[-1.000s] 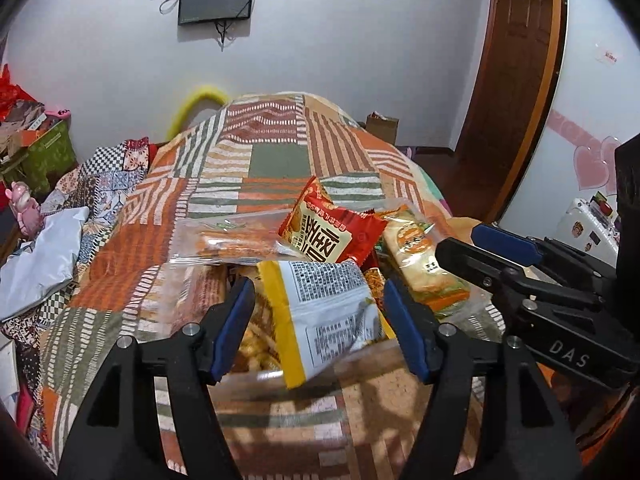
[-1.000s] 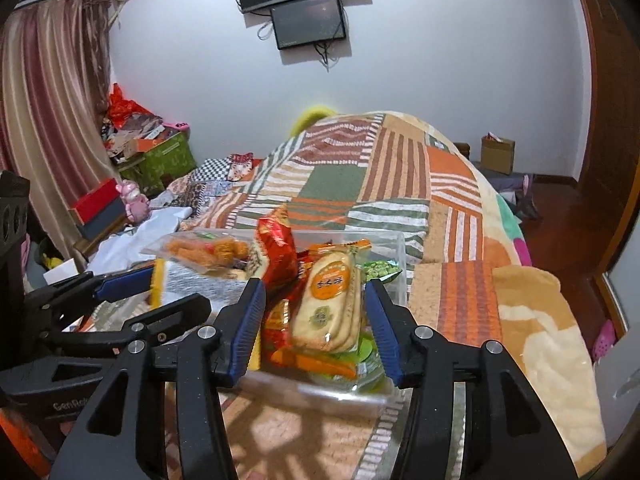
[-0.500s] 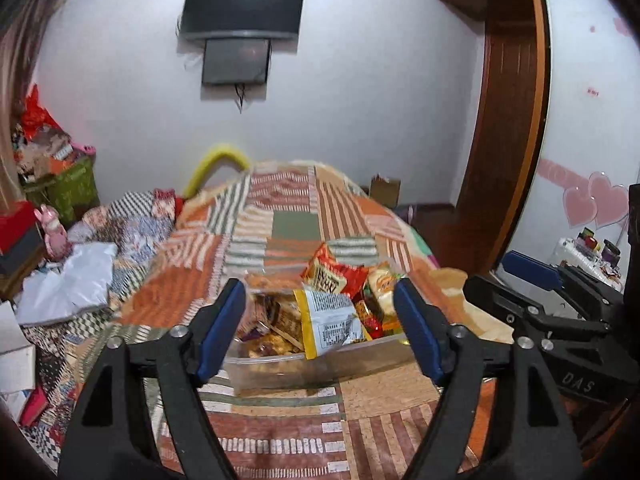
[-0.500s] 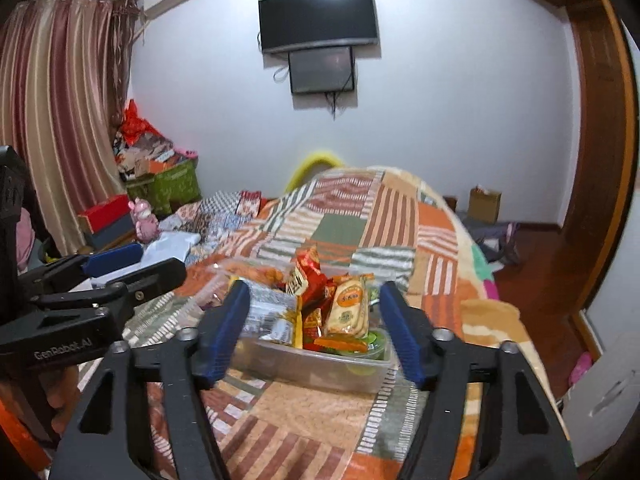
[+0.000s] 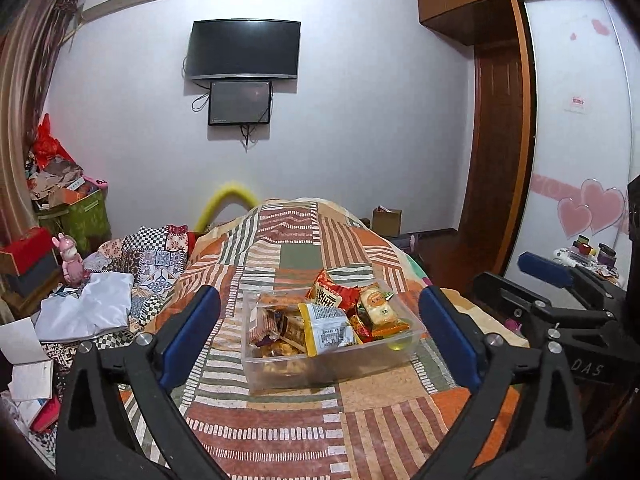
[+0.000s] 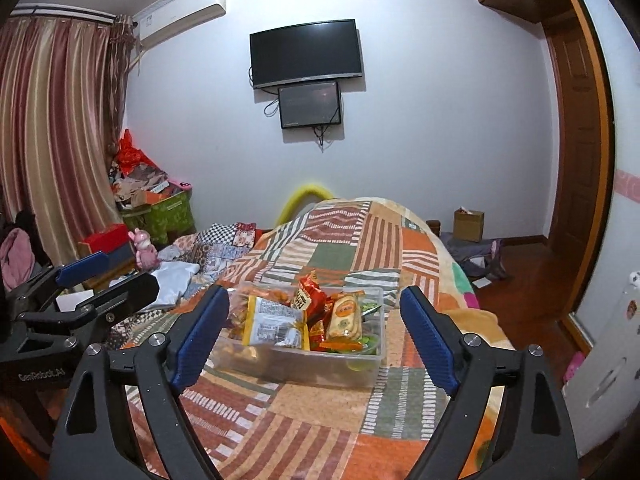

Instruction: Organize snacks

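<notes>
L tongs (image 5: 320, 330) & R tongs (image 6: 314, 330) both wide open, I've got nothing gripped; clear snack bin (image 5: 332, 372) w/ packets sits on bed quilt (image 5: 280, 428), just beyond both tips

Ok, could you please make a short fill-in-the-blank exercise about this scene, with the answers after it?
1. The snacks lie in a clear plastic ____ on the patchwork blanket.
2. The jaws of the left gripper and the right gripper both stand ____.
3. The yellow-edged packet lies to the ____ of the red packet in both views.
4. Two dark ____ hang on the wall.

Missing words: box; open; left; screens
</notes>
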Motion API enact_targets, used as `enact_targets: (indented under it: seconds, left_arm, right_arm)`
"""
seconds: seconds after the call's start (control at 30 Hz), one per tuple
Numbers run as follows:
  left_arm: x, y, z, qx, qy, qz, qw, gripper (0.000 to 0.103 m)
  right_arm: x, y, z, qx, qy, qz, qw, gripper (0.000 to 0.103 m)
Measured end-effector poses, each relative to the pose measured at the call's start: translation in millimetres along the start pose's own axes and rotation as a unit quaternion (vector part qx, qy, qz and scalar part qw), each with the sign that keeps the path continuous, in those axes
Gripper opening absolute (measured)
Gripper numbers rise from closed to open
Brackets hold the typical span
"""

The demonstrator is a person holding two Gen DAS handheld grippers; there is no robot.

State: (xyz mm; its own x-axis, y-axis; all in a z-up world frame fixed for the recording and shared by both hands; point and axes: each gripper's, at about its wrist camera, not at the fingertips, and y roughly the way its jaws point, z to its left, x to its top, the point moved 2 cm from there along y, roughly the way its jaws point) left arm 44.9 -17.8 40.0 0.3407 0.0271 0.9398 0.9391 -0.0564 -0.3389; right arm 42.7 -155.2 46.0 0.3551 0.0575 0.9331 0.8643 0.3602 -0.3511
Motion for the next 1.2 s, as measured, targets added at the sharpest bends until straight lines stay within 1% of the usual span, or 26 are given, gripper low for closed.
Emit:
enact_targets:
  seconds: [0.07, 0.13, 0.27, 1.2]
  left_arm:
    - [-1.3, -1.7, 0.2, 0.002, -0.001, -0.001, 1.0, 0.101]
    - [-2.6, -3.4, 0.7, 0.0, -0.004, 0.0, 1.0, 0.101]
    - [-4.5, -4.4, 1.4, 0.0, -0.006, -0.001, 1.0, 0.102]
    - [-7.0, -2.9, 8.5, 0.001, -0.016, -0.001, 0.9999, 0.102]
  right_arm:
    - [0.4, -1.6, 1.2, -0.011, -0.005, -0.006, 1.0, 0.091]
    - [-3.2, -8.4, 3.2, -0.016, -0.007, -0.01, 1.0, 0.091]
    - [-3.2, -11.4, 1.3, -0.012, -0.002, -0.013, 1.0, 0.093]
    - [-5.2, -13.3, 0.8, -0.004, -0.001, -0.015, 1.0, 0.094]
